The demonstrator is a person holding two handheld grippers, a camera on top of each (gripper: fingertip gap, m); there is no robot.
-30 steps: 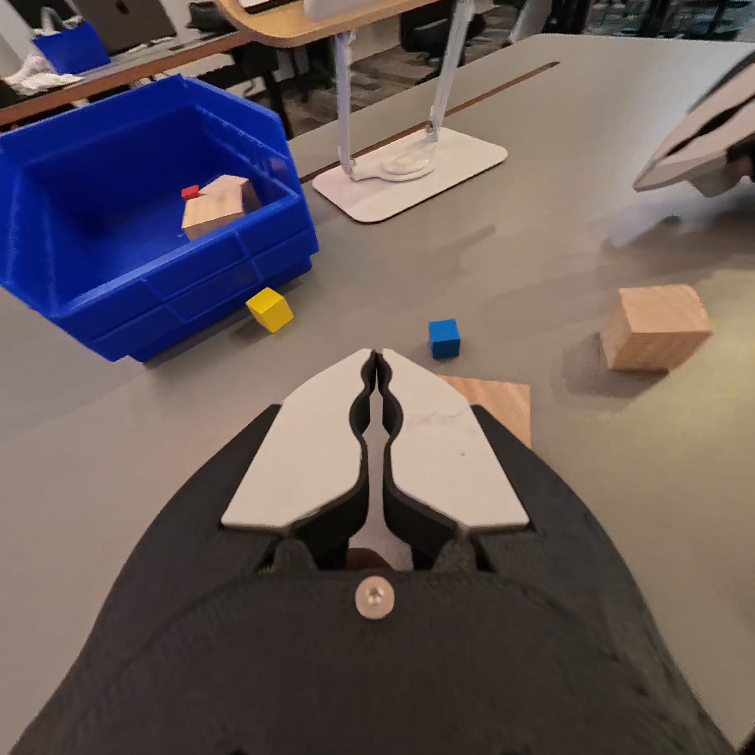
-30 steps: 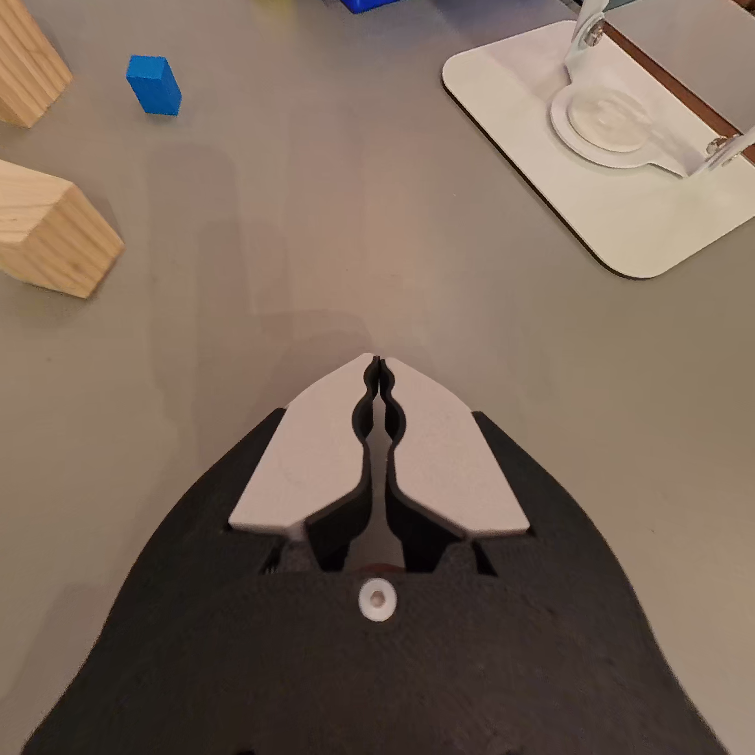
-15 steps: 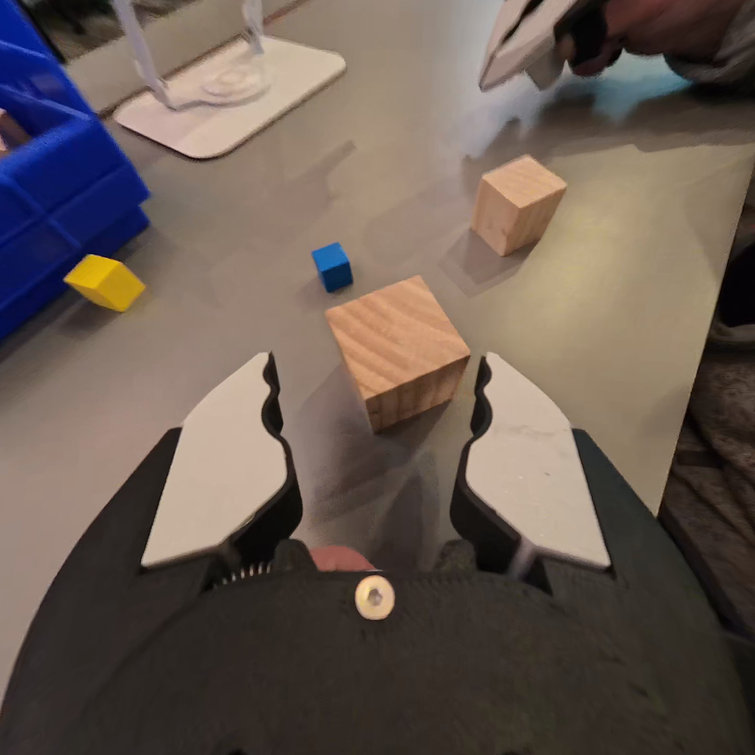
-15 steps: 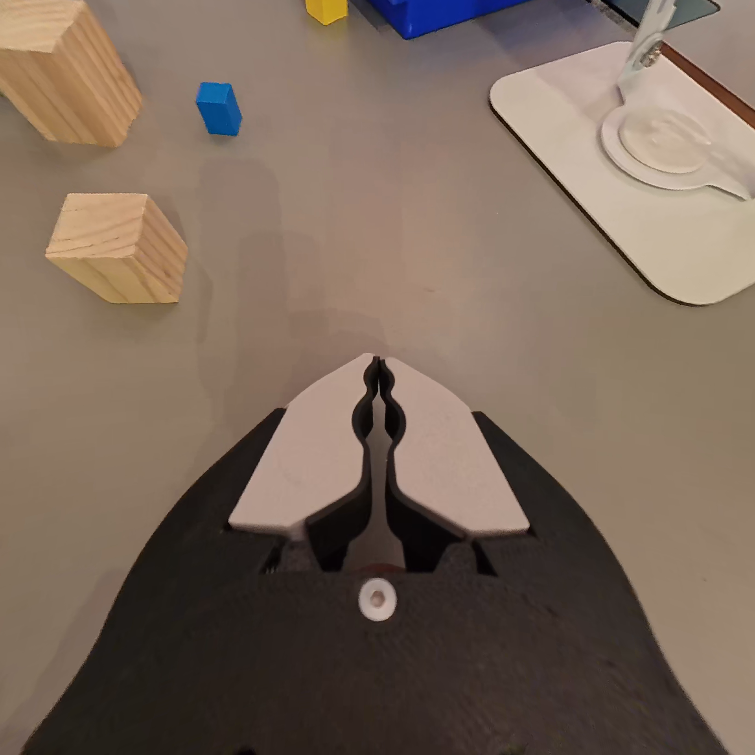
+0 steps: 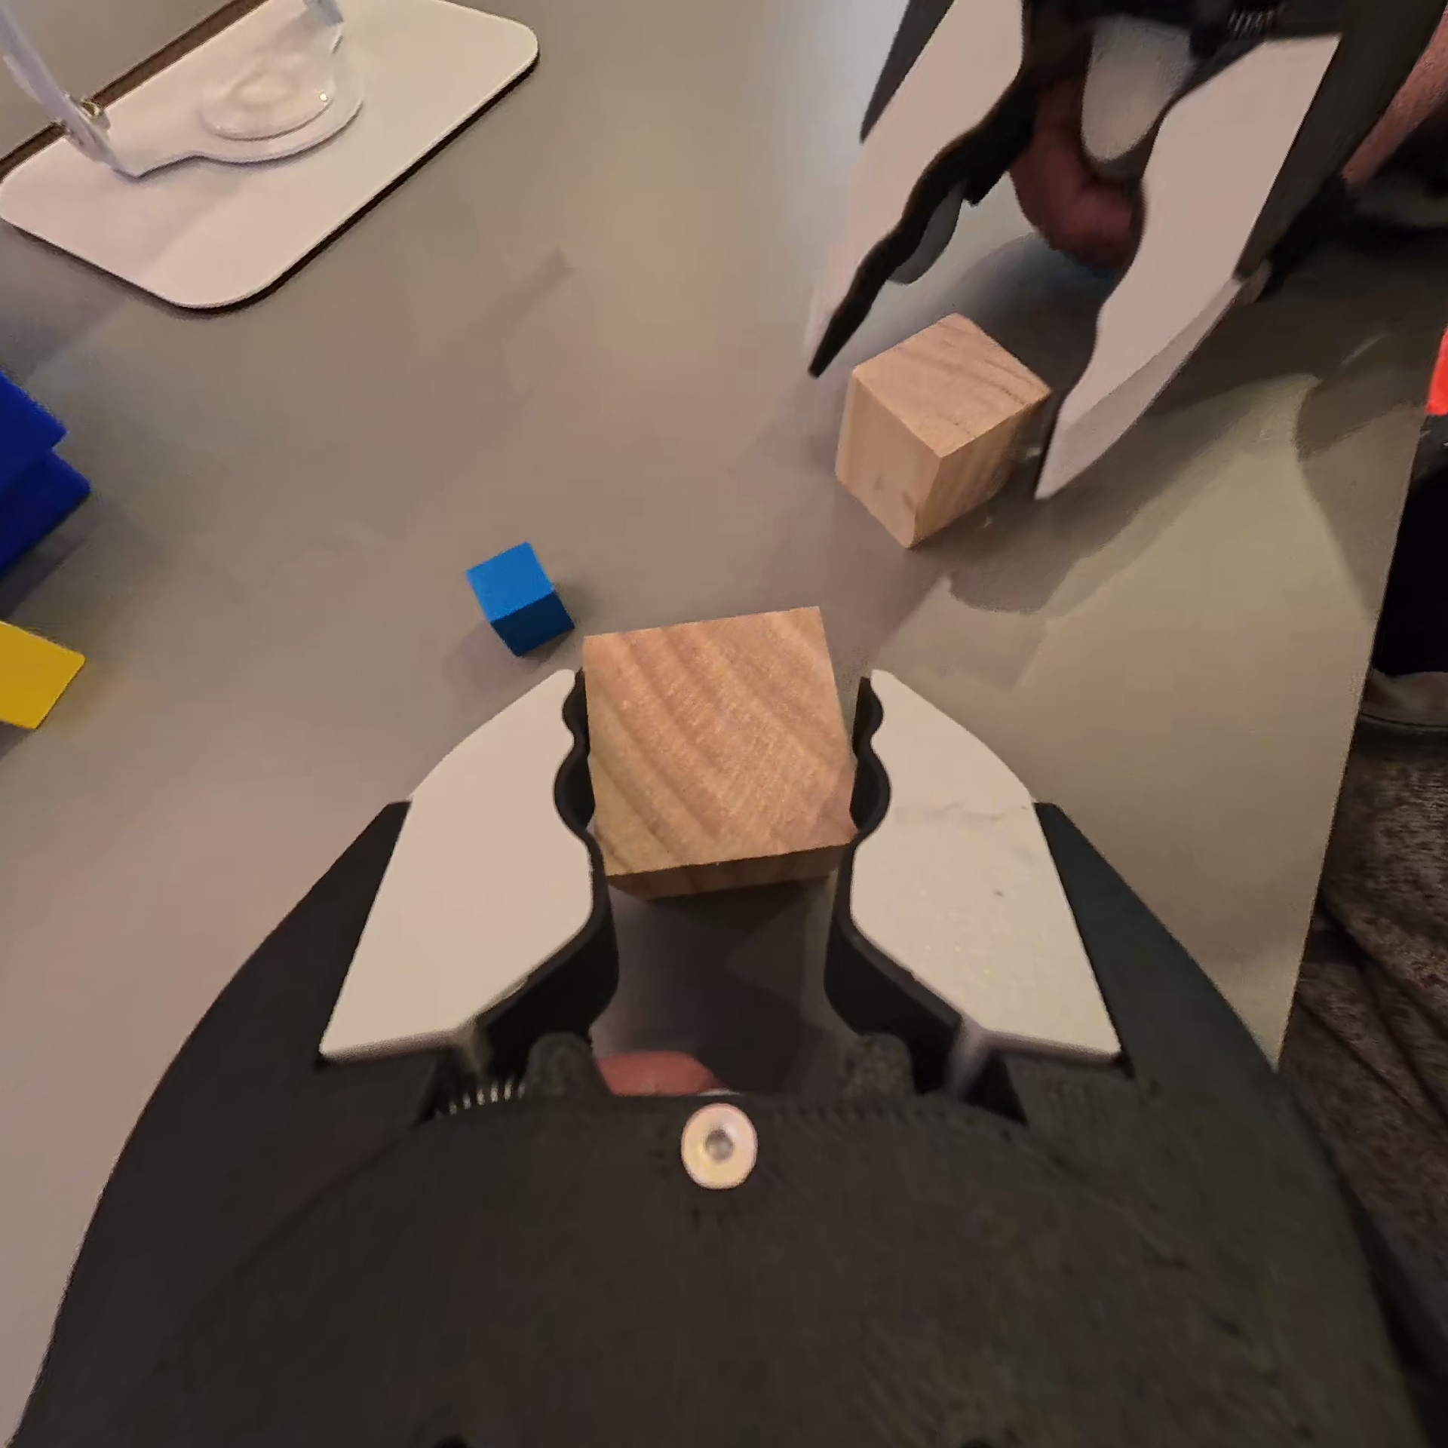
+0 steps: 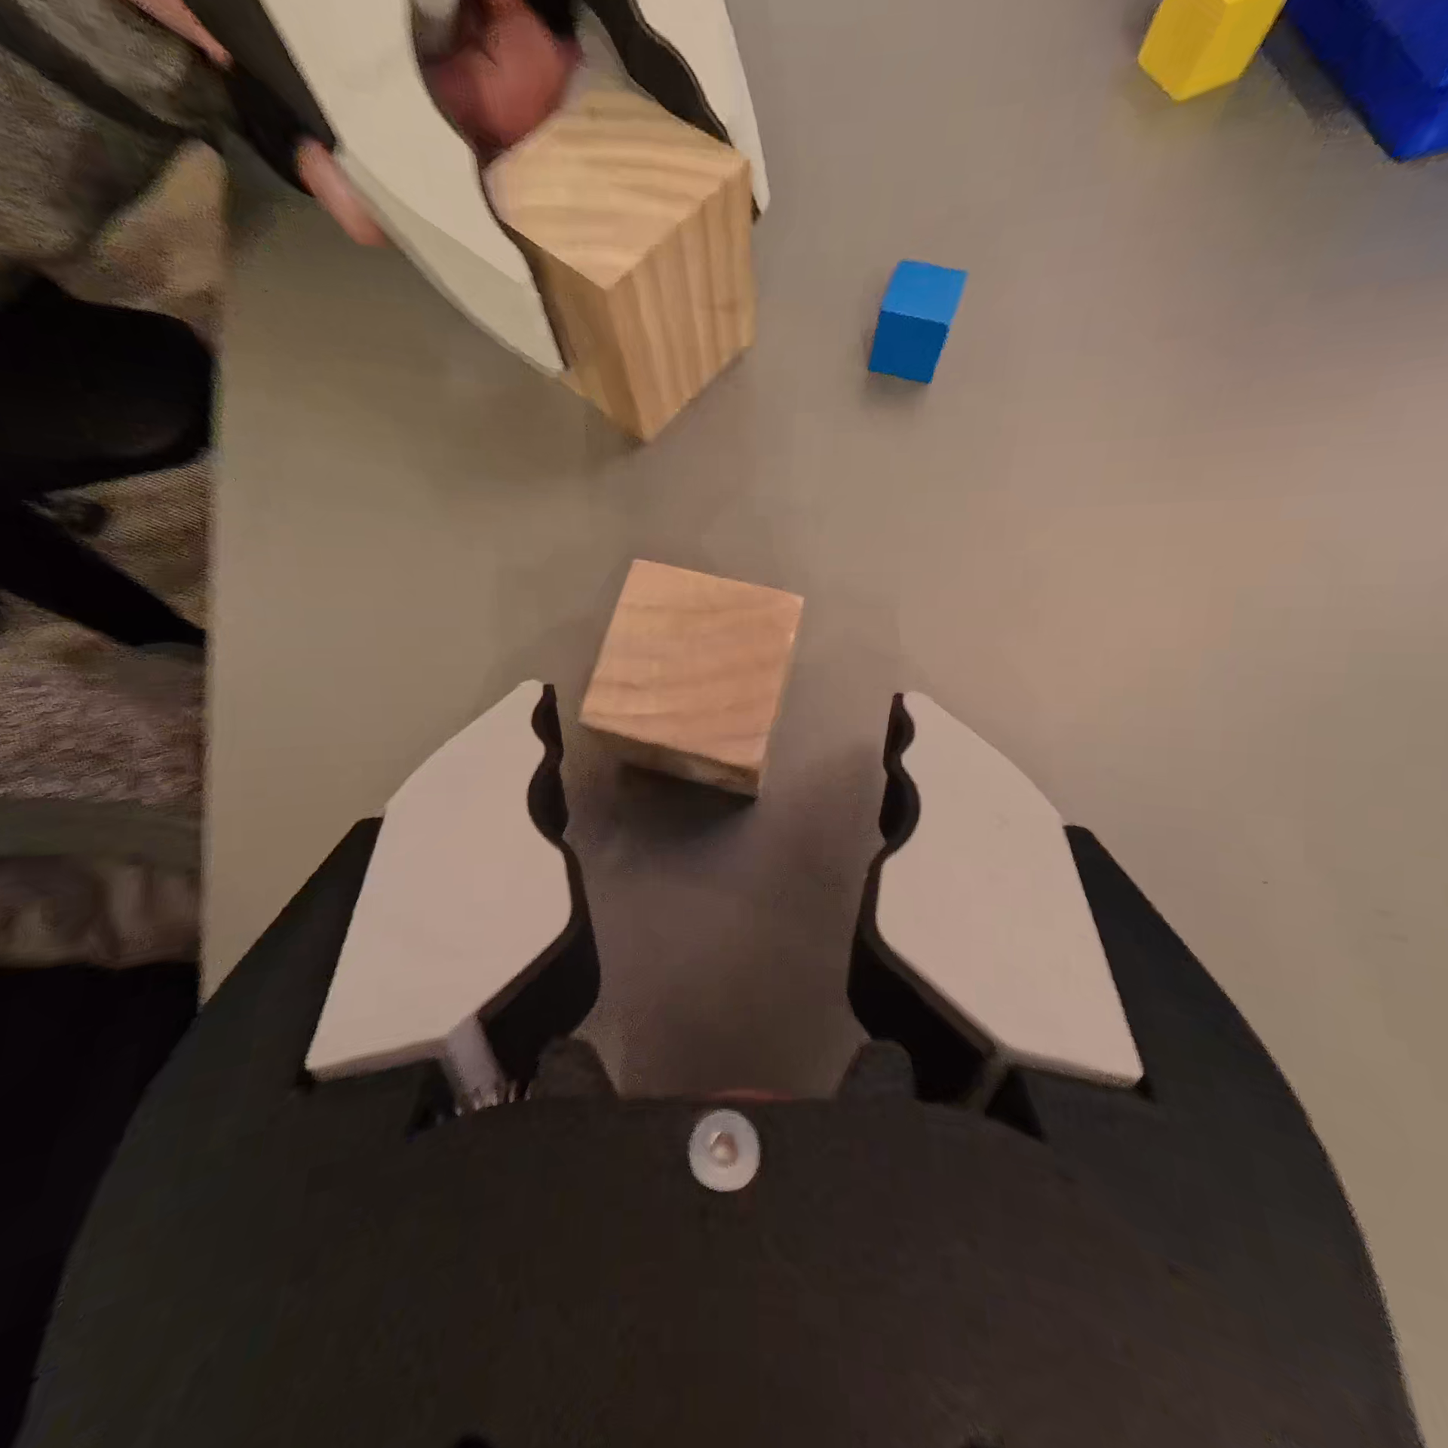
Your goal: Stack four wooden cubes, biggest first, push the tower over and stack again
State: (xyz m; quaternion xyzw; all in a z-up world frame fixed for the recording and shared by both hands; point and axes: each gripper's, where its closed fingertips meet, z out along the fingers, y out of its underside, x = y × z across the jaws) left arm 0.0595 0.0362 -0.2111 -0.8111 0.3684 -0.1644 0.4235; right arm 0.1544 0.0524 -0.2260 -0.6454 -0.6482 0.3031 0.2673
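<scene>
My left gripper [image 5: 719,685] is shut on the big wooden cube [image 5: 717,752], one finger against each side; the cube stands on the grey table [image 5: 392,392]. It also shows in the right wrist view [image 6: 627,258], held by the left gripper [image 6: 650,235]. My right gripper [image 6: 721,697] is open, its fingertips on either side of the smaller wooden cube [image 6: 693,674] without touching it. In the left wrist view the right gripper [image 5: 932,427] straddles that cube [image 5: 940,423]. A small blue cube [image 5: 521,599] lies just beyond the big cube.
A yellow cube [image 5: 31,674] and a blue bin [image 5: 23,478] sit at the left edge. A white stand base [image 5: 258,149] is at the back left. The table's edge [image 5: 1332,783] runs close on the right, with carpet below.
My left gripper opened, moved over the big cube and closed on it. My right gripper swung round to the smaller cube and opened around it.
</scene>
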